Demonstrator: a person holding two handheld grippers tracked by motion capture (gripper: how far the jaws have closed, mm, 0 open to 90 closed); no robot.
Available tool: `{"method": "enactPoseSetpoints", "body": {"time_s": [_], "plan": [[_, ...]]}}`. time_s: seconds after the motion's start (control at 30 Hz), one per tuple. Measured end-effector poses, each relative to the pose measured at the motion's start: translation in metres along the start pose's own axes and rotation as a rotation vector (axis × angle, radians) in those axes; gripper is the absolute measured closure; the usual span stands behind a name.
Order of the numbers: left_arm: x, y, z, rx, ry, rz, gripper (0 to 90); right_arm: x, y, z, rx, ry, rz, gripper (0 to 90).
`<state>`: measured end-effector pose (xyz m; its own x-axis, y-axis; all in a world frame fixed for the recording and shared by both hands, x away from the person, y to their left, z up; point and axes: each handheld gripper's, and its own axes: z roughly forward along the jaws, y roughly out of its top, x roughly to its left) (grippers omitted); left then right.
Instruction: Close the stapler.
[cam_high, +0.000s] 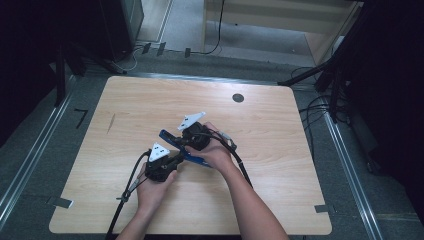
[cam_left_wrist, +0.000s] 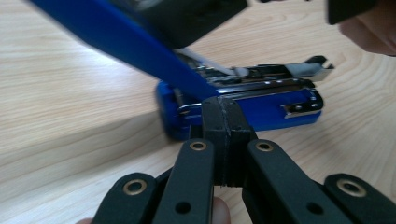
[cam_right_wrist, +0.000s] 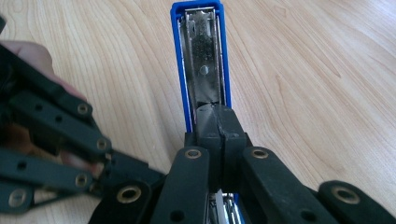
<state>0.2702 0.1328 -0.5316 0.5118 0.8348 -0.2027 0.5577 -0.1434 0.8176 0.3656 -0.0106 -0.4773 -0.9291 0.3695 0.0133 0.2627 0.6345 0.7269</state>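
stapler (cam_high: 176, 144) on table (cam_high: 280, 165), between left gripper (cam_high: 172, 161) and right gripper (cam_high: 186, 145).

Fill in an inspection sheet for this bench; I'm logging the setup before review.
Surface: wooden table, a round grommet near the far edge.
Job's things: blue stapler, hinged open, metal magazine exposed, base on the table.
Clutter: nothing seen.
Grippers: left gripper shut, tips at the stapler's hinge end; right gripper shut, tips against the open lid's inside.
Cables: one trailing from each gripper; more on the floor.
Surroundings: grey floor, metal rails, dark stands.
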Motion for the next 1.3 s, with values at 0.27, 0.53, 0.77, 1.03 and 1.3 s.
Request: {"method": "enactPoseSetpoints", "body": {"time_s": [0.27, 0.53, 0.77, 1.03, 1.3], "plan": [[-0.009, 0.004, 0.011, 0.011, -0.011, 0.020, 90.0, -0.001, 0.000, -0.002, 0.001, 0.001, 0.000, 90.0], [-0.018, 0.009, 0.021, 0.045, -0.017, 0.086, 90.0, -0.002, -0.001, -0.003, 0.003, 0.013, 0.009, 90.0], [-0.020, 0.011, 0.026, 0.066, -0.012, 0.098, 90.0, -0.003, -0.002, -0.004, 0.001, 0.016, 0.011, 90.0], [-0.025, 0.012, 0.029, 0.089, 0.009, 0.141, 90.0, -0.003, -0.003, -0.006, -0.002, 0.018, 0.012, 90.0], [-0.024, 0.012, 0.029, 0.087, 0.005, 0.139, 90.0, -0.005, -0.003, -0.005, -0.009, 0.030, 0.028, 90.0]]}}
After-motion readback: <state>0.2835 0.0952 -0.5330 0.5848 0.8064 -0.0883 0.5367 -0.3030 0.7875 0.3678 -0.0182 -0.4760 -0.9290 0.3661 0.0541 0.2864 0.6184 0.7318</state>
